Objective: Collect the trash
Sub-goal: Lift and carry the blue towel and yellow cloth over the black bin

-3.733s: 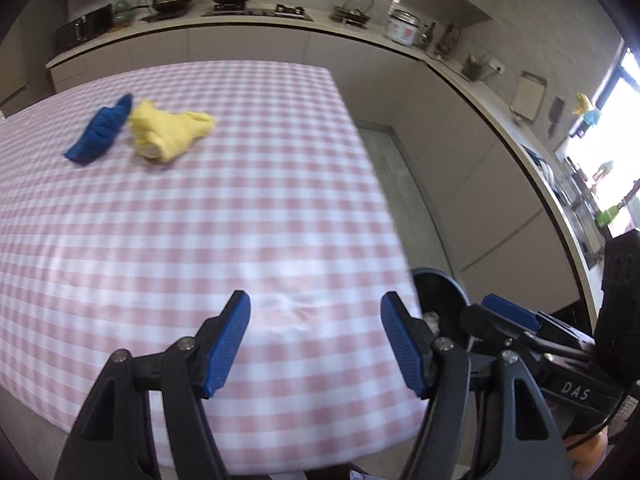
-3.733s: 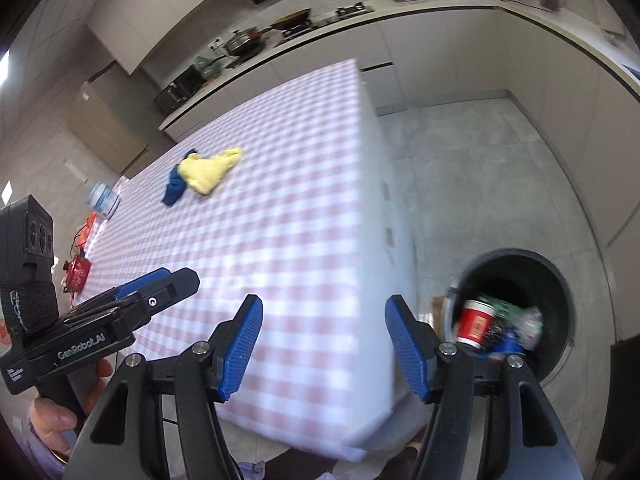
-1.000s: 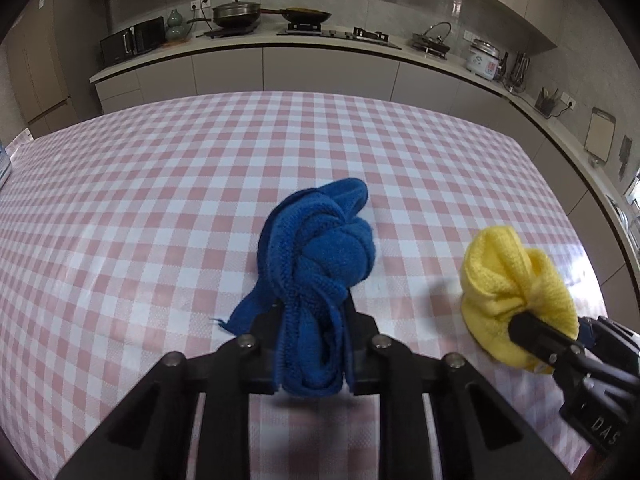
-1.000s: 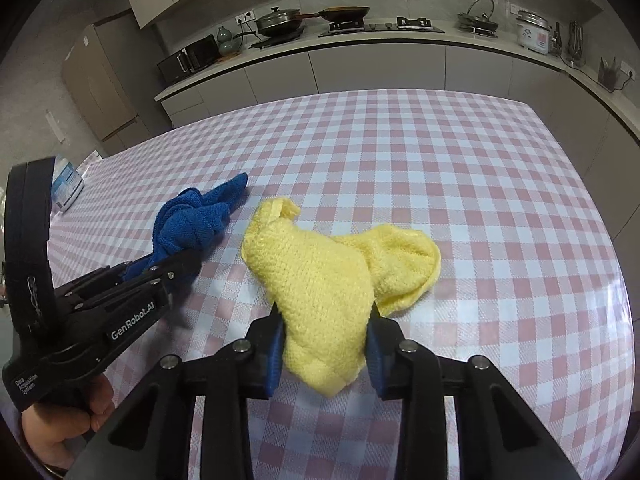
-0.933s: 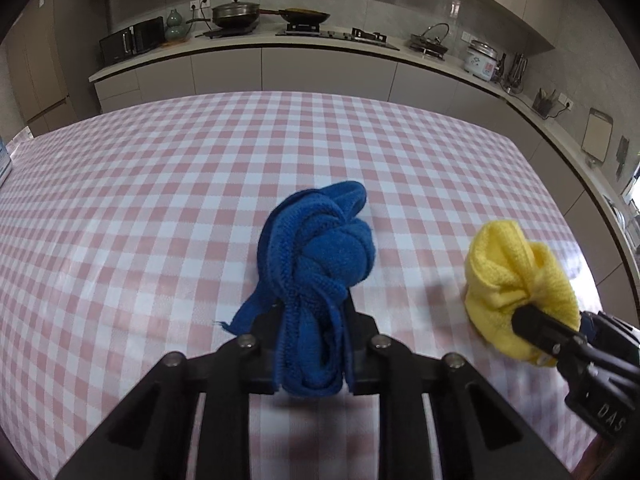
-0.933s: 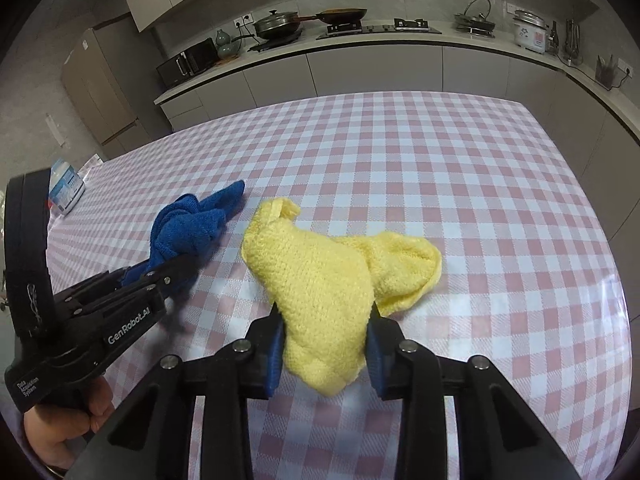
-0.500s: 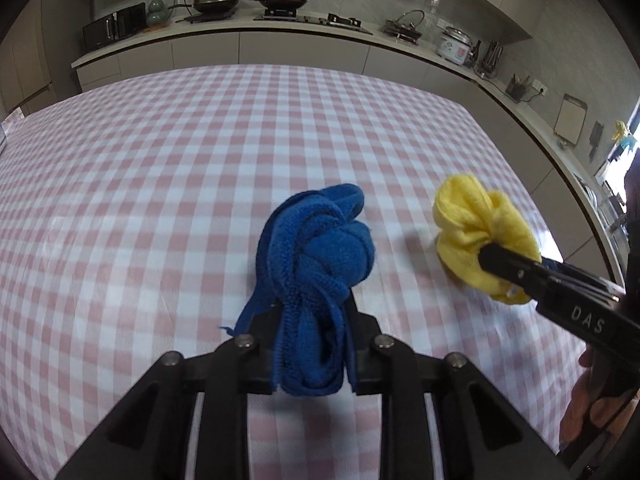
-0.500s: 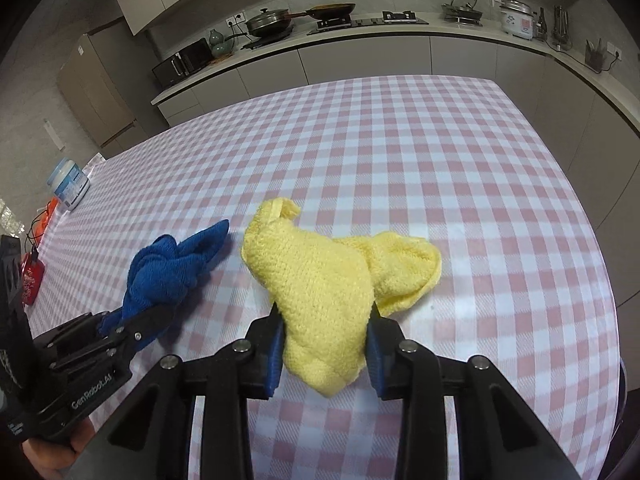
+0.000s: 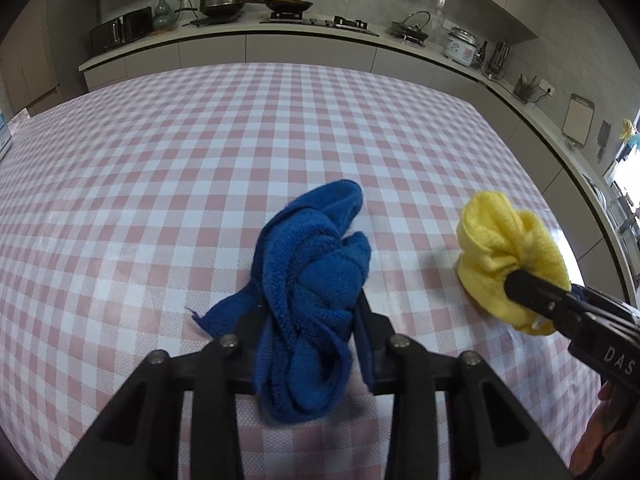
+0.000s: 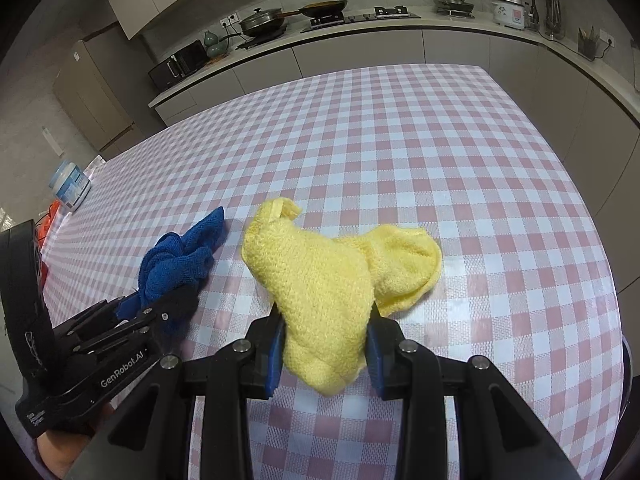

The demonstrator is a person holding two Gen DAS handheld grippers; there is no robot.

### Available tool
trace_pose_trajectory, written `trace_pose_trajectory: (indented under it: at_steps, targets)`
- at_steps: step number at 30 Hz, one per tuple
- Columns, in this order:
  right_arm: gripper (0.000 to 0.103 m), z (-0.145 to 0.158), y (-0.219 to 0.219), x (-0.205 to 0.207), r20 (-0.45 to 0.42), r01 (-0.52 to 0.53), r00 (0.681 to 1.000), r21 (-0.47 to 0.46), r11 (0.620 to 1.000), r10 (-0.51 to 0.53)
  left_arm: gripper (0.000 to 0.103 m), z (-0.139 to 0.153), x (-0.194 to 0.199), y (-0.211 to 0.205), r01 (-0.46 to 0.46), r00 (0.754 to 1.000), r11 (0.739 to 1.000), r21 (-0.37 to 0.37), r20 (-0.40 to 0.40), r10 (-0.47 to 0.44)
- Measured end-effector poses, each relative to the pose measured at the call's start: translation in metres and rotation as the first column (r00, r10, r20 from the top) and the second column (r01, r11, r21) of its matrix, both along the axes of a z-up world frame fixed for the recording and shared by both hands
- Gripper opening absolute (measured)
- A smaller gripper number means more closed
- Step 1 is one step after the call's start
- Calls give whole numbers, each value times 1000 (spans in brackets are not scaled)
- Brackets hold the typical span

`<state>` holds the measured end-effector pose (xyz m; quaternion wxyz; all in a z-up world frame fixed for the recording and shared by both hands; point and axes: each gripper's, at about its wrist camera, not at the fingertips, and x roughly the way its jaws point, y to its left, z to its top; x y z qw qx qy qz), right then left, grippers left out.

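My left gripper (image 9: 310, 312) is shut on a crumpled blue cloth (image 9: 316, 276) and holds it over the pink checked table (image 9: 200, 140). My right gripper (image 10: 324, 336) is shut on a crumpled yellow cloth (image 10: 320, 276), whose far end trails toward the tablecloth. In the left wrist view the yellow cloth (image 9: 508, 252) and the right gripper (image 9: 536, 292) are at the right. In the right wrist view the blue cloth (image 10: 180, 260) and the left gripper (image 10: 160, 304) are at the left.
The table's right edge (image 10: 608, 248) drops to the floor, with a dark bin rim (image 10: 627, 360) just past it. A white and blue tub (image 10: 70, 190) stands at the table's far left. Kitchen counters (image 9: 280, 28) with pots run along the back wall.
In the last second both grippers kept their cloths, and the two cloths drifted slightly apart over the table. At 3.7 s ago both grippers were open and empty near the bin.
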<state>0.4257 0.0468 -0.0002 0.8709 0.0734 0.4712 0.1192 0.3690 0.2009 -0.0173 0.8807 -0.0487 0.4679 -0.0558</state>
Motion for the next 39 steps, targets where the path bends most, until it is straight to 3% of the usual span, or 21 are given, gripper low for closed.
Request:
trace_pose_trajectory:
  at_steps: [19,29,39]
  targets:
    - [36,14,-27,-50,-10,32,999,15,999,-32,32,28,-49,-12,74,997,992,-103,34,-70]
    - [36,24,-60,-79,4,6,1000,42,999,-6,32,37,-76,-51,68,997,991,-118,39,-64]
    - [36,27,-134,-116,18,-22,1000,79,997,20,32,39,-101,-112,48,999,992,-115,25,-45]
